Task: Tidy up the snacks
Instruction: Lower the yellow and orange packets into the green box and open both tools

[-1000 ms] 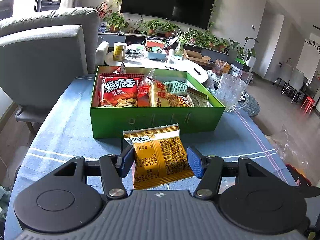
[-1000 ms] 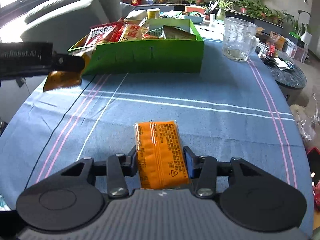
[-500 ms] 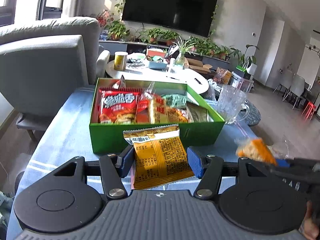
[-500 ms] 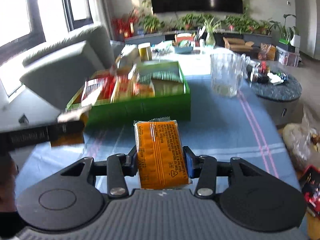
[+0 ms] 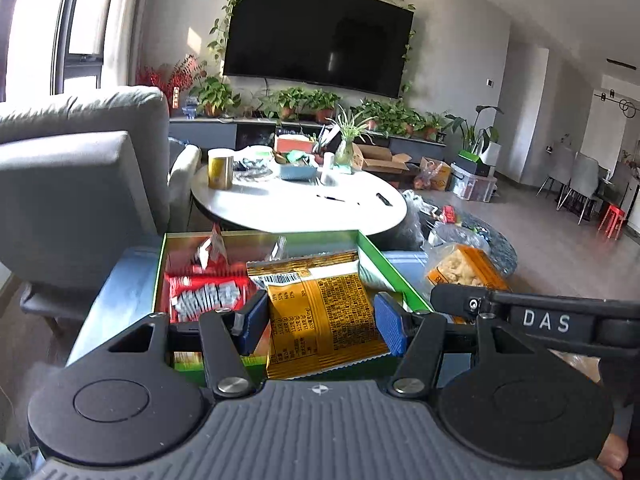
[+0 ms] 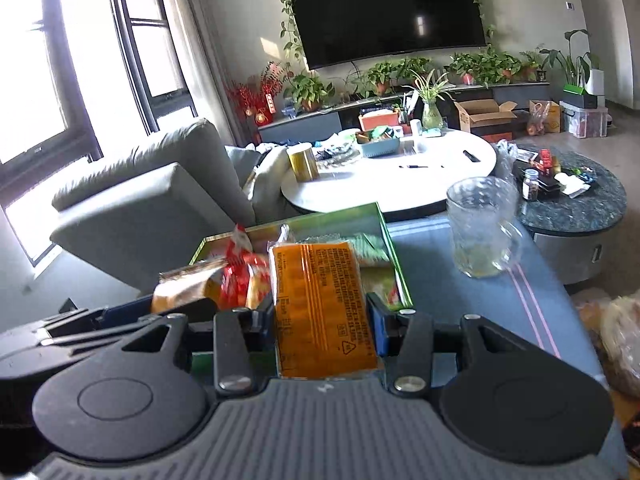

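- Left tongs [image 5: 316, 322] pinch the gold snack packet [image 5: 320, 312], hanging over the green box [image 5: 384, 260], long axis pointing toward its far wall.
- Right tongs [image 6: 326, 320] pinch the orange packet [image 6: 324, 308] over the box's right half.

Both wrist cameras sit low behind their fingers, close above the green box [image 5: 384, 258] [image 6: 390, 240], facing the wall television [image 5: 316, 36] [image 6: 384, 8]. Both share the round white table [image 5: 300, 204] [image 6: 384, 188].

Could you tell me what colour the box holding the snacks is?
Bright green box; clearest in the left wrist view.
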### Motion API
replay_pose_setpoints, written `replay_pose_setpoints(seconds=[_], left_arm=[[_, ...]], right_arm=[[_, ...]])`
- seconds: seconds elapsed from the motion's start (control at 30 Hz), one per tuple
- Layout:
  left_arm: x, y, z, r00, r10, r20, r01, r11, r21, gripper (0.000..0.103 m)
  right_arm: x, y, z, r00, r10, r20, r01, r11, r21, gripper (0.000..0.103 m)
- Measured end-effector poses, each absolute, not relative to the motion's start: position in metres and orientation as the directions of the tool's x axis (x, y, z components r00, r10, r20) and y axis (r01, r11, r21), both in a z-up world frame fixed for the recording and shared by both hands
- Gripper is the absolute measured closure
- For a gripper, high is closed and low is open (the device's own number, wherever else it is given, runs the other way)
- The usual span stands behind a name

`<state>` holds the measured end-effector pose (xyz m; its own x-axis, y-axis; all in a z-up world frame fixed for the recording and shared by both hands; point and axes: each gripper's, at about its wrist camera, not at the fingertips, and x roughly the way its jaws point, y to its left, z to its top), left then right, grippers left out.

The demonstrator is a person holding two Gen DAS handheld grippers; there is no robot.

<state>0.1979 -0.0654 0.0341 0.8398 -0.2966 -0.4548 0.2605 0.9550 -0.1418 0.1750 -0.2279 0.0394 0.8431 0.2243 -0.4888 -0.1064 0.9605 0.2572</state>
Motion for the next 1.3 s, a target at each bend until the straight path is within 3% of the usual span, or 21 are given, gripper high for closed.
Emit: replay_pose_setpoints(seconds=[0.3, 1.17, 1.3], left_arm=[[0.252, -0.054, 0.046, 0.861, -0.256, -0.44, 0.211, 0.966, -0.15, 0.049], [0.346, -0.041, 0.0, 0.822, -0.207, -0.53, 0.126, 0.975, -0.186, 0.048], [0.345, -0.038, -0.003, 0.819, -0.217, -0.531, 0.108, 0.967, -0.229, 0.042]], right_arm=[[0.224, -0.225, 0.05, 0.845, 0.261, -0.467, -0.107, 0.937, 0.332, 0.003], [0.291, -0.2, 0.001, 0.767, 0.31, -0.562, -0.1, 0.922, 0.373, 0.003], [0.292, -0.2, -0.001, 0.771, 0.317, -0.552, -0.088, 0.912, 0.4, 0.002]])
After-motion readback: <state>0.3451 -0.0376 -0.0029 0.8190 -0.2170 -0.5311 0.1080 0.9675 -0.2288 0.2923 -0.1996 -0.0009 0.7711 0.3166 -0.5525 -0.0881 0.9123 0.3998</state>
